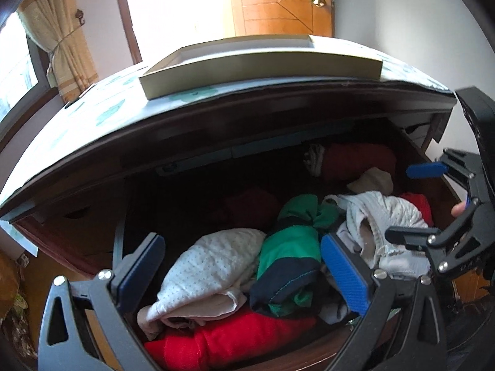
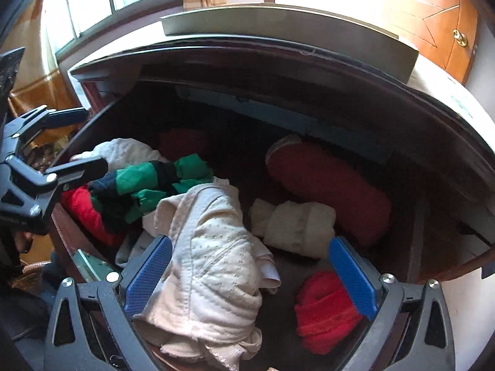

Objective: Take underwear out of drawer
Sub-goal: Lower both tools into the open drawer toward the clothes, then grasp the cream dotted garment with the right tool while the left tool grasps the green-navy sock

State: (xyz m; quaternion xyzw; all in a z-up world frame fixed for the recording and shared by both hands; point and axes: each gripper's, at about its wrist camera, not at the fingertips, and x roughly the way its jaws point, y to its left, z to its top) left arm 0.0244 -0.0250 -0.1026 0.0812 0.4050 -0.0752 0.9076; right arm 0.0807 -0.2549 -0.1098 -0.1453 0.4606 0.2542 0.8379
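Observation:
The dark wooden drawer stands pulled out and is full of clothes. In the left wrist view a white dotted underwear piece lies at the front beside a green-and-navy garment, on top of a red one. My left gripper hangs open just above these, holding nothing. In the right wrist view another white dotted underwear piece lies crumpled between the open fingers of my right gripper, which is not closed on it. The right gripper also shows at the drawer's right side in the left wrist view.
A dark red roll, a cream roll and a bright red cloth fill the drawer's right part. A flat pale box lies on the dresser top. Behind stand a wooden door and a curtained window.

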